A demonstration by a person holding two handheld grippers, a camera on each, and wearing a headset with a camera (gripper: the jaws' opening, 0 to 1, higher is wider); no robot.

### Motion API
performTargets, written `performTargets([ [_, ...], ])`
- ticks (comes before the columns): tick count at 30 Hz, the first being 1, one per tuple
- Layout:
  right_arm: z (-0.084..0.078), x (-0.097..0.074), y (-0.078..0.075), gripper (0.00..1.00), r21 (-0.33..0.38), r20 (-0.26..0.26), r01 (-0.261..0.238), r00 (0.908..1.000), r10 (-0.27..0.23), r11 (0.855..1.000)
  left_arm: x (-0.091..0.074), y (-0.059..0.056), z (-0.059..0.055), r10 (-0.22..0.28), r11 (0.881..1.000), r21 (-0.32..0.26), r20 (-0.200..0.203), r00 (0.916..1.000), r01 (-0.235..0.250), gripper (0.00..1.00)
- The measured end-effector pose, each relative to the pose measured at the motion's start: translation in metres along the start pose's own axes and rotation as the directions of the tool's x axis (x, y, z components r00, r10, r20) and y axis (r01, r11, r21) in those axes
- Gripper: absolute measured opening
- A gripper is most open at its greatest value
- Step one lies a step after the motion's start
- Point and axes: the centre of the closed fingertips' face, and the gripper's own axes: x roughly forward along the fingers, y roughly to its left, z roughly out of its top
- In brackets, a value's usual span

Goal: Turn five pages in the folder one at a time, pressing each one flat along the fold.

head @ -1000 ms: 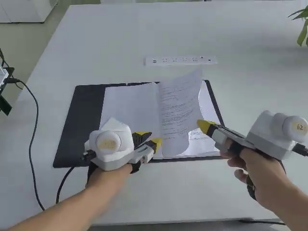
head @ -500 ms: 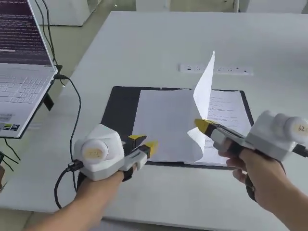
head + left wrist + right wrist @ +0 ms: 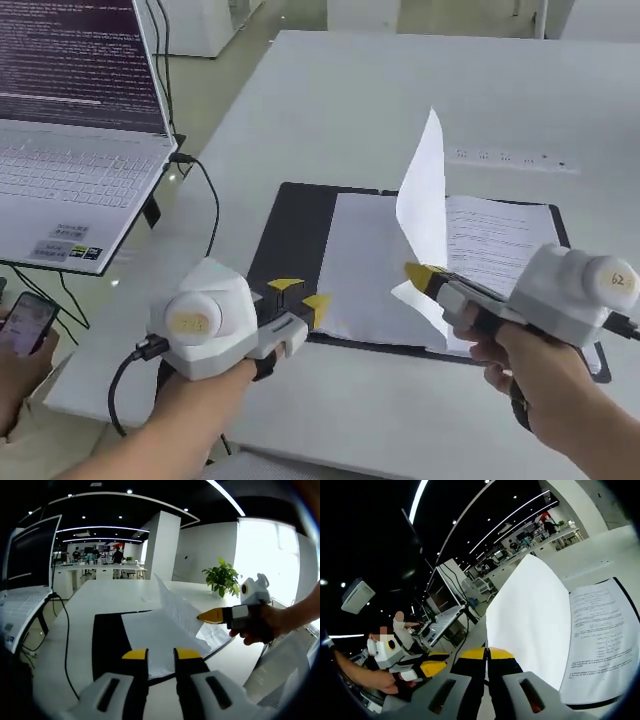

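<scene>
Right gripper (image 3: 418, 273) pinched shut on the page (image 3: 424, 195) at its near edge, holding it upright above the fold, apparently mid-turn toward the left | left gripper (image 3: 303, 294) slightly spread, empty, beside the open folder (image 3: 292, 228), likely placed to press | page long axis runs away from the person, free edge up

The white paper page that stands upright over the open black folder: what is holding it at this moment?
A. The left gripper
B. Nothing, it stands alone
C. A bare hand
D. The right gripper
D: the right gripper has its yellow-tipped jaws shut on the lower edge of the white paper page, while the left gripper is open near the front edge of the black folder, apart from the page.
</scene>
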Motion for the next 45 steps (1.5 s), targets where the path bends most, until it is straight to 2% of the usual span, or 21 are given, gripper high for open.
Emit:
performTargets([
  [8,-0.024,0.021,-0.01,0.0,-0.005,-0.069,0.015,0.9975,-0.015,1.0,-0.019,0.016,0.002,0.032,0.999,-0.019,0.013,0.9994,-0.032,0.2],
  [18,-0.059,0.05,-0.022,0.0,-0.009,-0.163,0.025,0.9862,-0.026,1.0,-0.034,0.028,0.011,0.05,0.999,-0.016,0.034,0.9982,-0.049,0.19],
  [22,-0.074,0.059,-0.026,0.0,-0.011,-0.215,0.033,0.976,-0.035,0.999,-0.036,0.032,0.009,0.056,0.998,-0.023,0.032,0.9979,-0.055,0.2],
  [31,-0.1,0.075,-0.031,0.0,0.015,-0.274,0.05,0.9607,-0.044,0.999,-0.035,0.034,-0.005,0.051,0.999,-0.017,-0.007,0.9987,-0.051,0.18],
  [35,-0.105,0.081,-0.031,0.0,0.009,-0.286,0.039,0.9575,-0.035,0.999,-0.03,0.032,-0.008,0.046,0.999,-0.015,-0.018,0.9988,-0.046,0.18],
  [39,-0.104,0.082,-0.024,0.09,0.059,-0.283,0.016,0.9592,0.001,0.998,-0.022,0.031,-0.011,0.041,0.999,-0.01,-0.032,0.9986,-0.041,0.18],
  [40,-0.103,0.081,-0.02,0.12,0.083,-0.284,0.0,0.9586,0.024,0.997,-0.02,0.03,-0.012,0.036,0.999,-0.005,-0.036,0.9987,-0.036,0.18],
  [42,-0.097,0.077,-0.012,0.16,0.1,-0.262,-0.026,0.9637,0.051,0.995,-0.015,0.027,-0.013,0.027,1.0,-0.008,-0.039,0.9989,-0.028,0.18],
  [45,-0.088,0.069,-0.012,0.17,0.105,-0.245,-0.041,0.9674,0.065,0.994,-0.008,0.023,-0.014,0.014,1.0,-0.006,-0.043,0.999,-0.014,0.18],
])
